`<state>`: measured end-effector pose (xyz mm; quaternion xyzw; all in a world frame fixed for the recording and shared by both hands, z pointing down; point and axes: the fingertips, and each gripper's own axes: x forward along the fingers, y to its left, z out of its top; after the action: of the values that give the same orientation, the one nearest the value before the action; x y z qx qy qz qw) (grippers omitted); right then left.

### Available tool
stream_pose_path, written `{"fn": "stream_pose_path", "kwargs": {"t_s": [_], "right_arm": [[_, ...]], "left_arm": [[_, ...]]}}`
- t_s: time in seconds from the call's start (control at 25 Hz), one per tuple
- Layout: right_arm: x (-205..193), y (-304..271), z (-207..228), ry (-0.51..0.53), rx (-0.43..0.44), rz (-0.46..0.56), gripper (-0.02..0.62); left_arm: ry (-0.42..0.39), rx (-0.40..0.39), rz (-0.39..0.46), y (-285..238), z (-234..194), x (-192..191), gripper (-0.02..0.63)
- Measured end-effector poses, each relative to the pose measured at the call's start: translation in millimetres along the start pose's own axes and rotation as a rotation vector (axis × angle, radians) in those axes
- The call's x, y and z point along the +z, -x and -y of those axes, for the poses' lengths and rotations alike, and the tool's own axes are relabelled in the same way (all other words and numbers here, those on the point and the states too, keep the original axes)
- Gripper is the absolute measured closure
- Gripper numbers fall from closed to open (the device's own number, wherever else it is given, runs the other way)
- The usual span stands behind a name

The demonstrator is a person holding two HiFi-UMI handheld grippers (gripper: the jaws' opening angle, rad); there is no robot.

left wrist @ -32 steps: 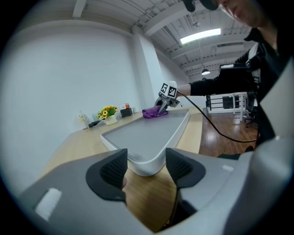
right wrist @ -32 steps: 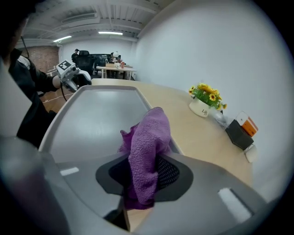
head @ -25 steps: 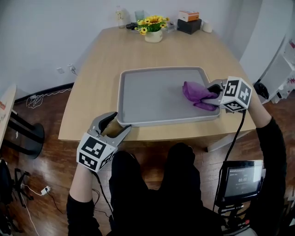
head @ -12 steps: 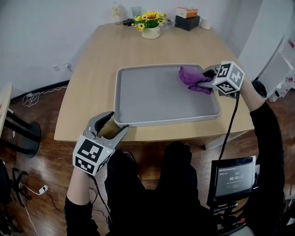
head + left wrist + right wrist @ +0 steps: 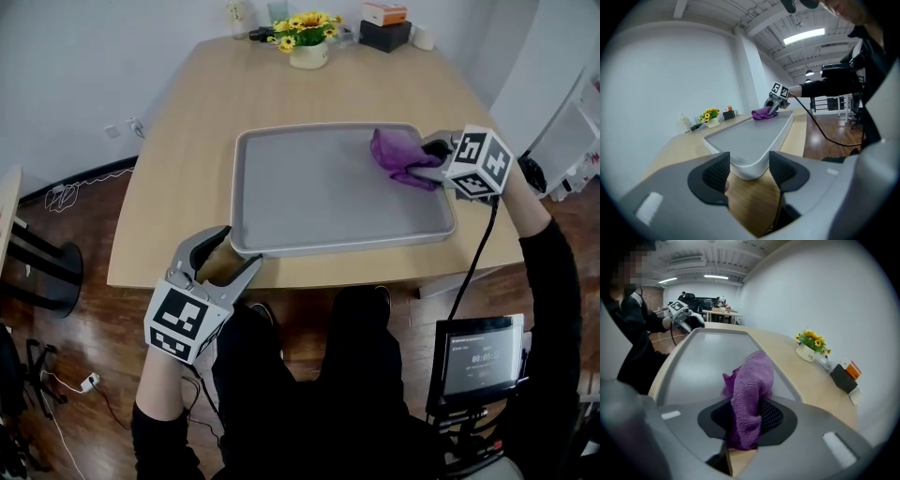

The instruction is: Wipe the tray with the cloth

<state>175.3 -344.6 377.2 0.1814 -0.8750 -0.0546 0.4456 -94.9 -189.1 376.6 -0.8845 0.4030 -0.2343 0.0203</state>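
While the right gripper (image 5: 427,159) pinches the purple cloth (image 5: 398,155) between its jaws, the cloth lies bunched on the tray (image 5: 319,197) near its far right corner, touching the grey floor. The left gripper (image 5: 225,261) hangs at the table (image 5: 178,159) edge, just beside the tray's near left corner — jaws apart, nothing held.

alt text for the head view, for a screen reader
The right gripper holds a purple cloth on the far right part of a grey tray on a wooden table. The left gripper, fingers apart and empty, sits by the tray's near left corner; a pot of yellow flowers stands at the far edge.
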Motion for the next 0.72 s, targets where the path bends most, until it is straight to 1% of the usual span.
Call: {"fn": "stream_pose_path", "kwargs": {"t_s": [0.08,0.16,0.28,0.36,0.44,0.56,0.72], "right_arm": [[-6.0,14.3,-41.2,0.018,0.032,0.014,0.494],[-13.1,25.3,-68.2,0.020,0.050,0.022,0.495],[-16.7,35.5,-81.4,0.003,0.030,0.013,0.495],[-8.8,31.8,-82.9,-0.025,0.013,0.011,0.495],[9.1,19.7,-87.7,-0.052,0.018,0.012,0.495],[53.1,-9.1,-107.6,-0.071,0.081,0.022,0.495],[124.4,-55.9,-144.3,-0.022,0.170,0.034,0.497]], "left_arm": [[-0.006,0.005,-0.001,0.6,1.1,-2.7,0.357],[-0.013,0.009,-0.003,-4.1,0.1,-1.4,0.357],[-0.015,0.012,-0.004,-12.6,-0.3,6.5,0.357],[-0.013,0.012,-0.005,-15.4,0.3,9.4,0.357],[-0.012,0.011,-0.005,-16.7,0.4,9.9,0.357],[-0.013,0.008,-0.006,-18.9,-0.9,9.1,0.357],[-0.007,0.002,-0.012,-20.6,-2.9,6.4,0.357]]}}
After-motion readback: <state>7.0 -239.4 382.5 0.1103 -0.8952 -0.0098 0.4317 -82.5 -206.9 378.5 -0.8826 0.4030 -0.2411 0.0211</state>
